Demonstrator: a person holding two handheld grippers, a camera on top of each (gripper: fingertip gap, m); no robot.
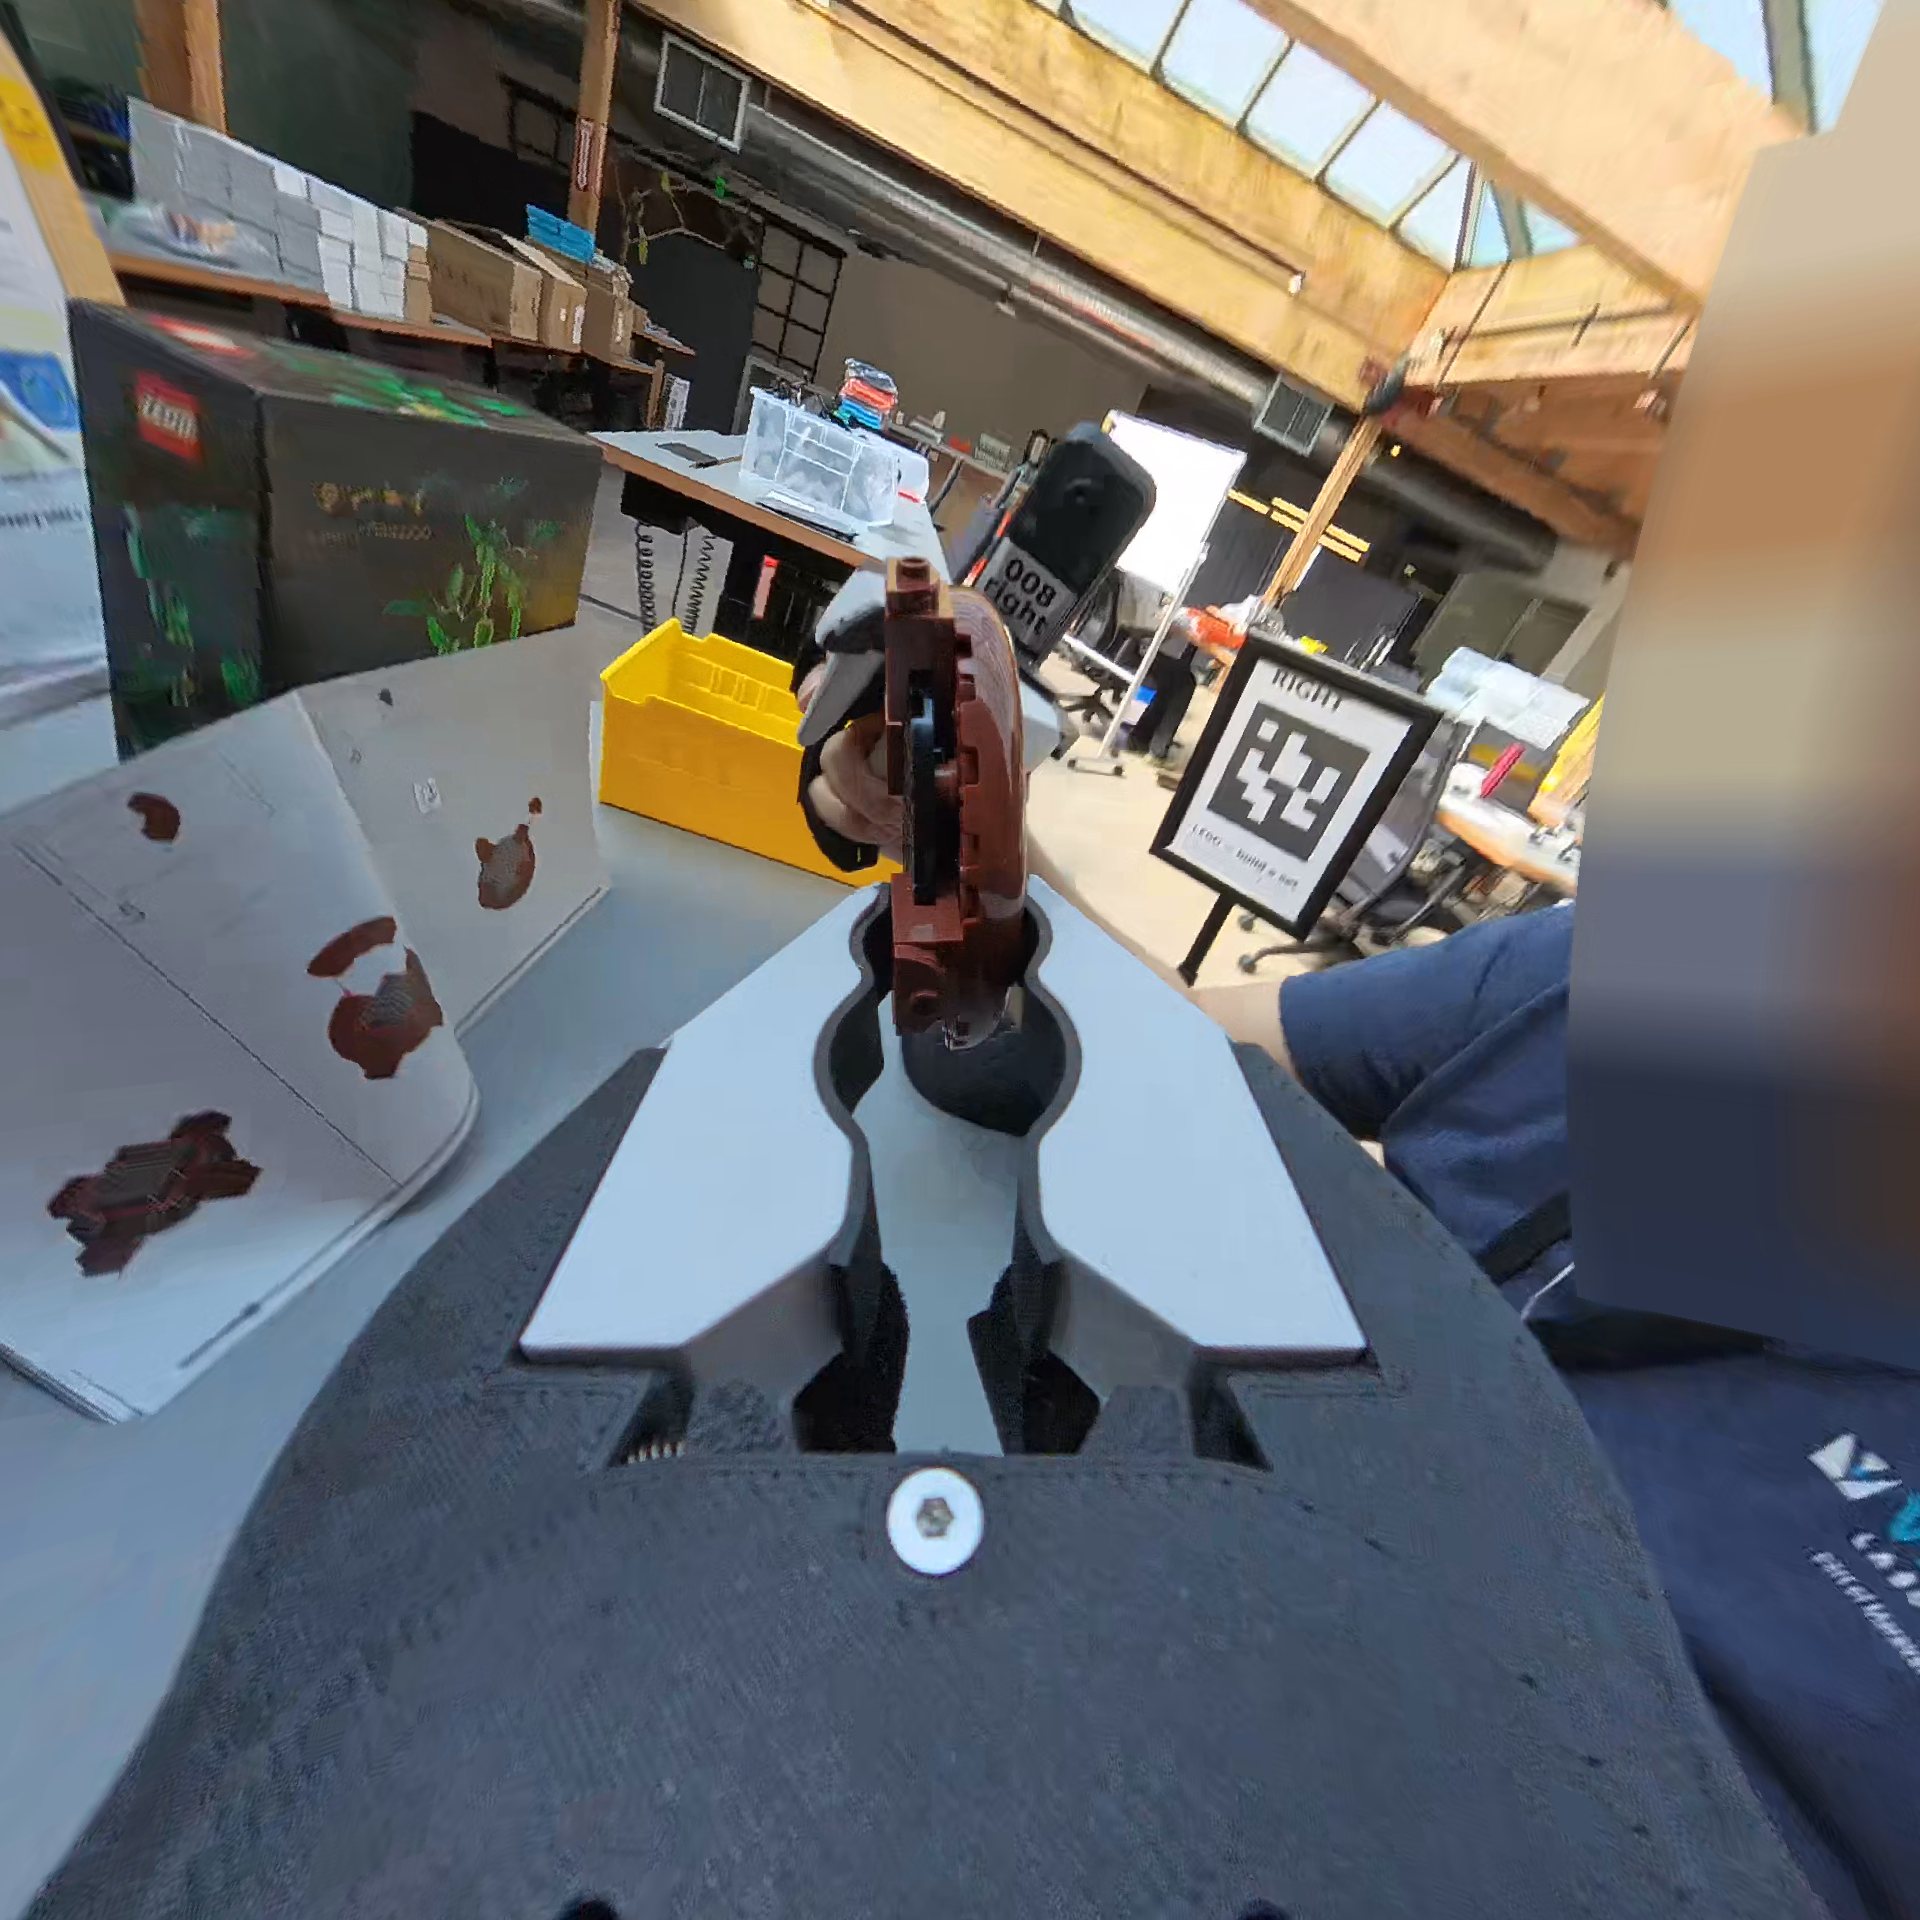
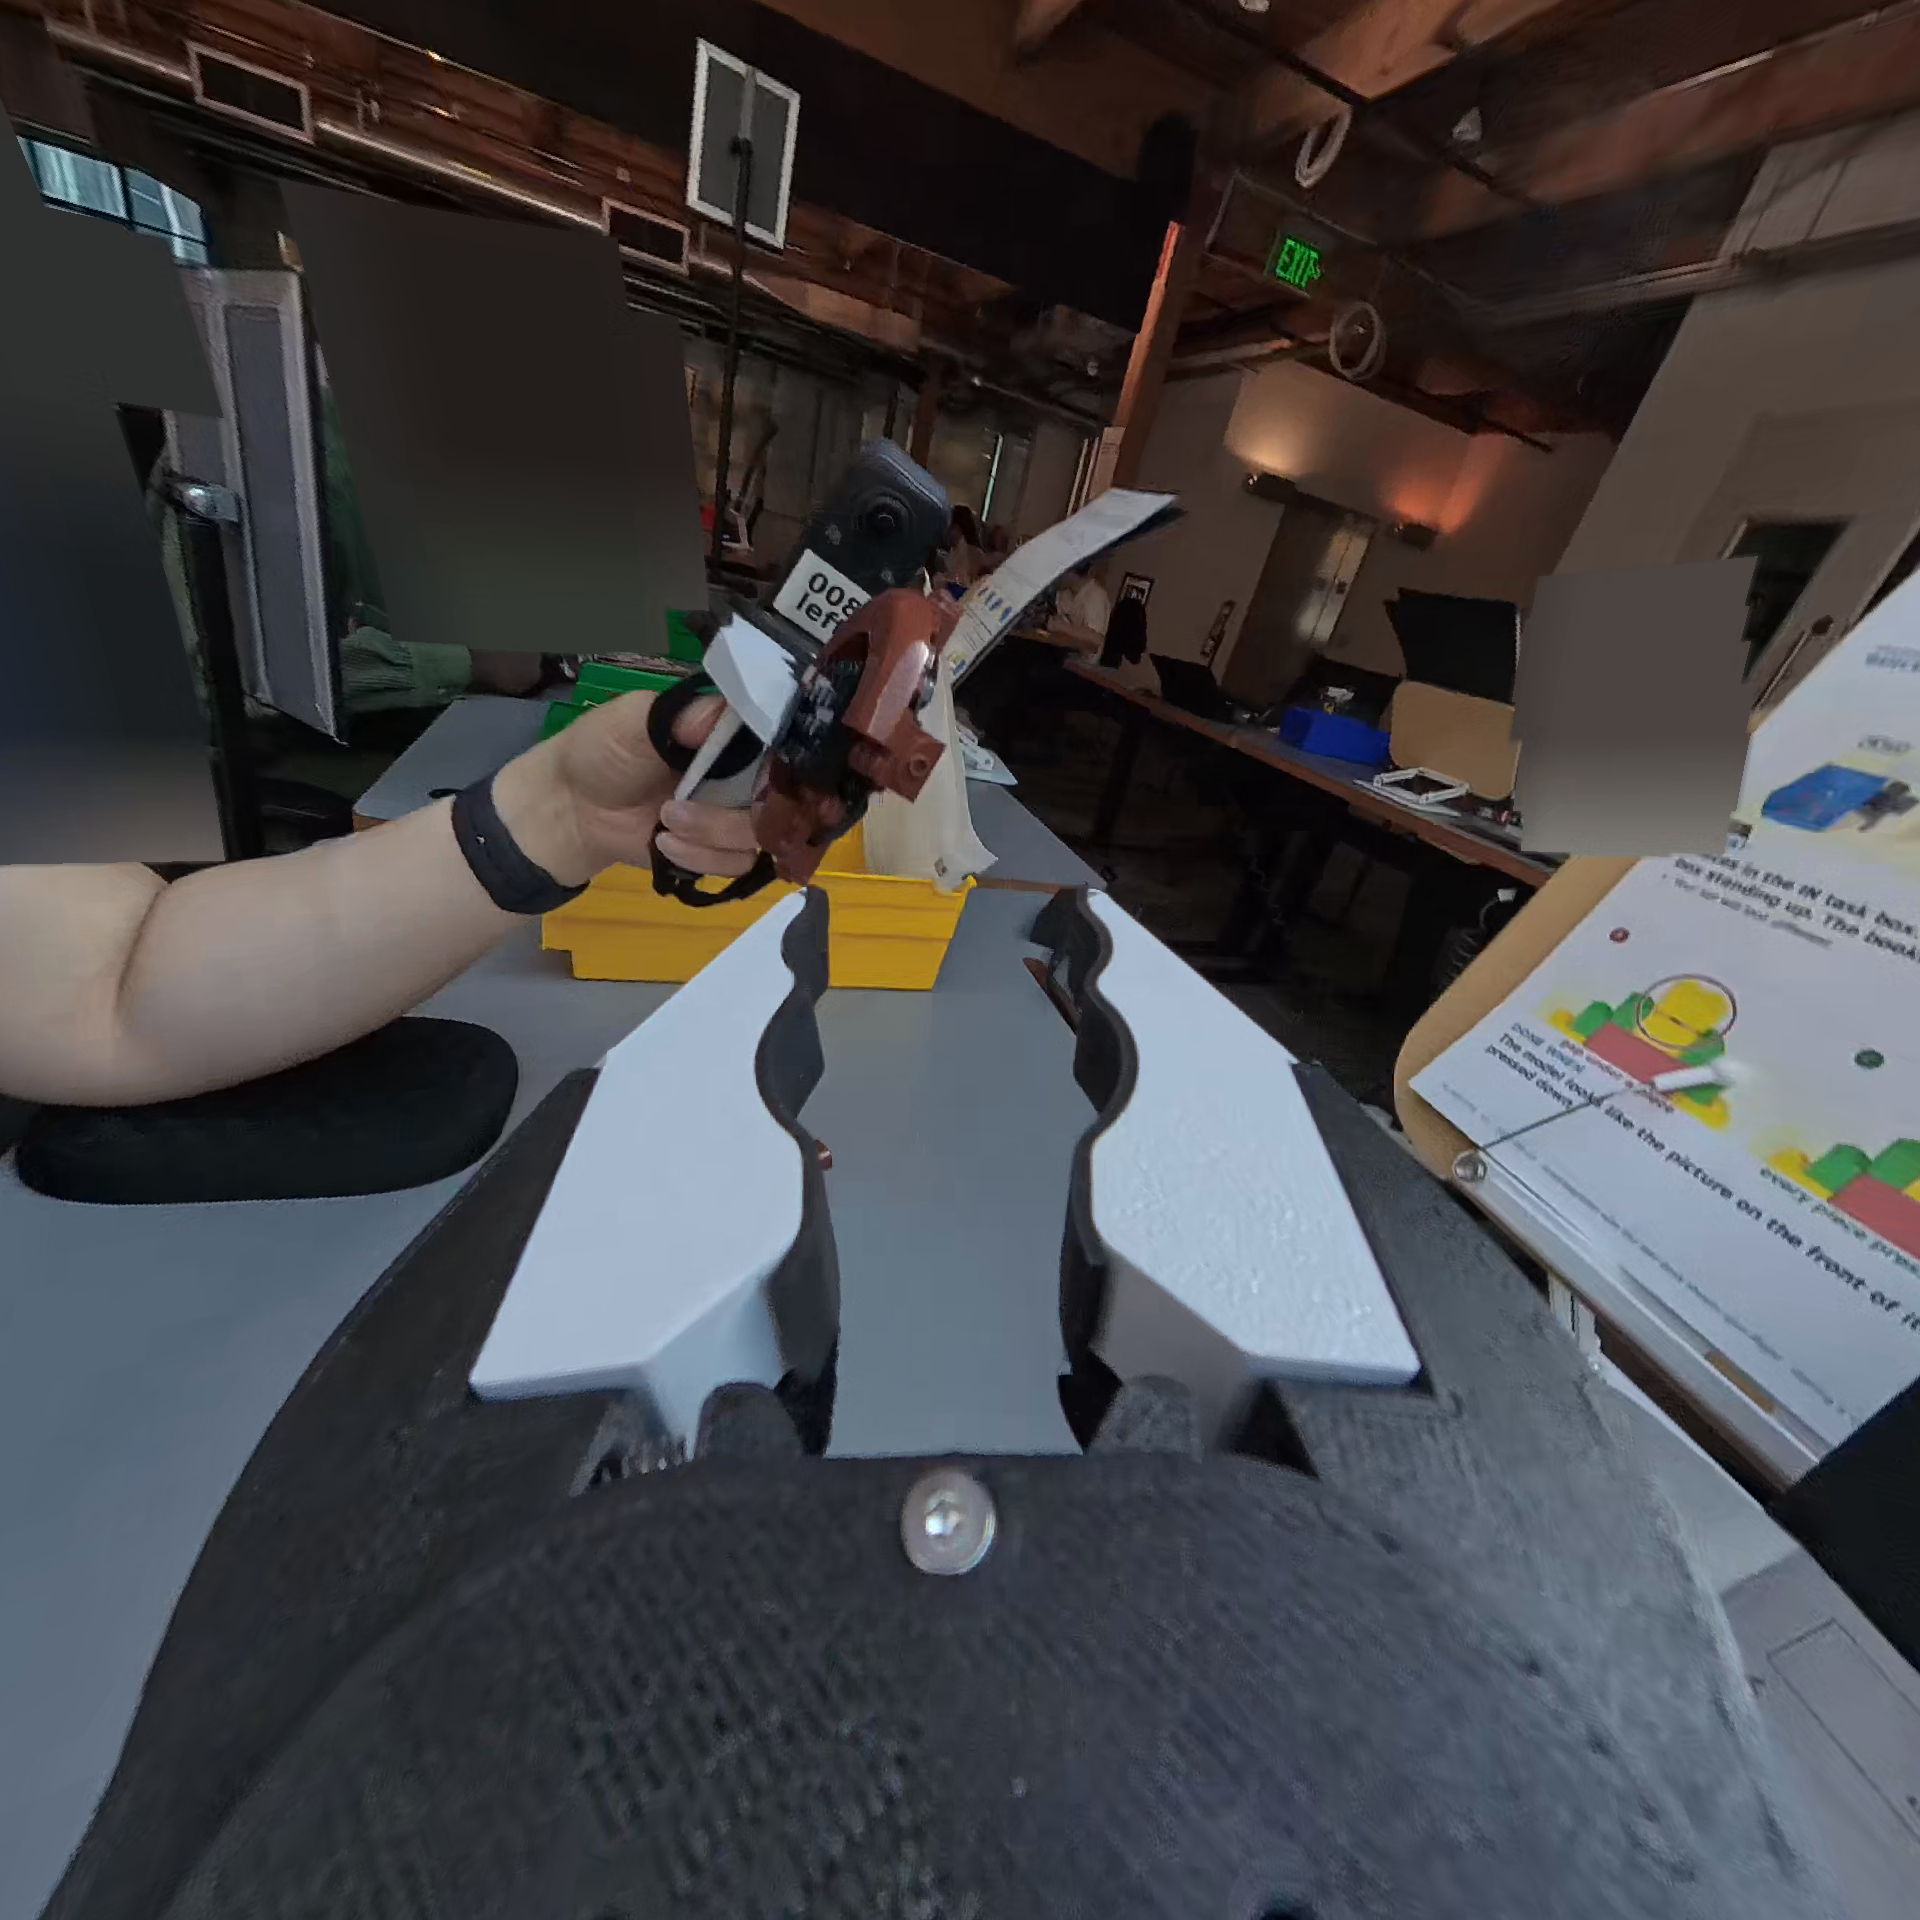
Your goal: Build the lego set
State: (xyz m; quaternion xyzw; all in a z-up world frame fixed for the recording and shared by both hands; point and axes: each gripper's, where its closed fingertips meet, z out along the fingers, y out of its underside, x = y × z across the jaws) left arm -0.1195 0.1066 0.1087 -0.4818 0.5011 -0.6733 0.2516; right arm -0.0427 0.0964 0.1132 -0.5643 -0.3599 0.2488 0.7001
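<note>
My left gripper (image 1: 951,935) is shut on a reddish-brown lego assembly (image 1: 951,790) and holds it upright in the air above the grey table. The assembly has black parts inside. In the right wrist view the same assembly (image 2: 862,717) shows in the left gripper (image 2: 769,717), held by a person's hand. My right gripper (image 2: 940,914) is open and empty, low over the table and apart from the assembly. A small brown piece (image 2: 1049,987) lies on the table by its right finger. The right gripper (image 1: 862,665) shows behind the assembly in the left wrist view.
A yellow bin (image 1: 717,748) stands on the table behind the assembly and shows too in the right wrist view (image 2: 894,935). An open instruction booklet (image 1: 229,997) lies at the left, with a dark lego box (image 1: 332,530) behind it. A printed sheet on a board (image 2: 1704,1091) stands at right. A black pad (image 2: 270,1112) lies under the forearm. The tips of one gripper are about 8 centimetres away from the tips of the other.
</note>
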